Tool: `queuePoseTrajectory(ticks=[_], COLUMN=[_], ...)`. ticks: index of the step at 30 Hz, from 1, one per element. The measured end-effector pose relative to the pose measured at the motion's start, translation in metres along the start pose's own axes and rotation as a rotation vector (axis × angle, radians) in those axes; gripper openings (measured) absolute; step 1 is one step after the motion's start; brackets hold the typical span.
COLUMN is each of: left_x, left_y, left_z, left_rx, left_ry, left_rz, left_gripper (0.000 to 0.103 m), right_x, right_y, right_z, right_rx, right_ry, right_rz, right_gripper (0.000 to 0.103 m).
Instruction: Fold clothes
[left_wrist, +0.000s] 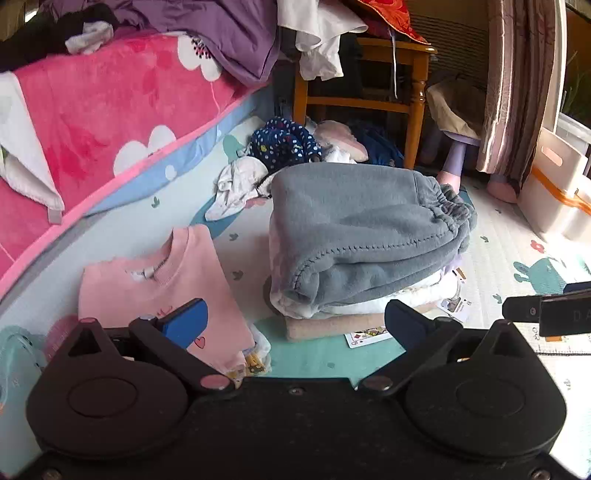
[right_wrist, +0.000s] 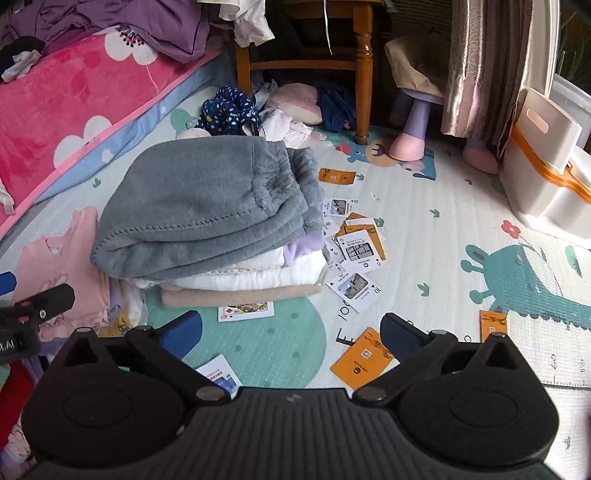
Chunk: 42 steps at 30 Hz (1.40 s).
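On the play mat (right_wrist: 424, 236) sit folded grey fleece trousers (right_wrist: 207, 206) atop a stack; both tools gape empty.

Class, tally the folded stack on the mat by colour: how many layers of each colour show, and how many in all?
Grey layer: 1
Lavender layer: 1
White layer: 1
Beige layer: 1
Total: 4

Ahead of the grippers: soft fuzzy gray fleece pants (right_wrist: 207, 206) w/ smooth pink cotton top (left_wrist: 162, 288) beside, glossy paper cards (right_wrist: 360, 251), shiny wood chair (right_wrist: 364, 70).
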<state>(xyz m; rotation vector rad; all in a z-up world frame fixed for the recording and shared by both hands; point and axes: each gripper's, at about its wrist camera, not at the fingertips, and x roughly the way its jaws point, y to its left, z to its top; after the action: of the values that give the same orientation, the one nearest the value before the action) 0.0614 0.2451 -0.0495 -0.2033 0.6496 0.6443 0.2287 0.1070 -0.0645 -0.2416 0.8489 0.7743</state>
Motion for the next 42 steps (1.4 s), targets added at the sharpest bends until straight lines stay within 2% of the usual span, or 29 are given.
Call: queuePoseTrajectory(ticks=[21,42], left_x=[-0.012,-0.019], left_y=[-0.002,-0.004], left_z=[-0.004,-0.004], left_rx=[0.022,0.017], left_ry=[-0.019,-0.047], left_rz=[0.042,0.019], left_gripper=[0.103,0.103], right_x=[-0.006,-0.006], right_y=[0.008,0.007], right_z=[-0.001,-0.006], right_rx=[-0.001,0.017], right_ry=[-0.015,-0.008], right_rz=[0.005,0.018], right_gripper=[0.102,0.102])
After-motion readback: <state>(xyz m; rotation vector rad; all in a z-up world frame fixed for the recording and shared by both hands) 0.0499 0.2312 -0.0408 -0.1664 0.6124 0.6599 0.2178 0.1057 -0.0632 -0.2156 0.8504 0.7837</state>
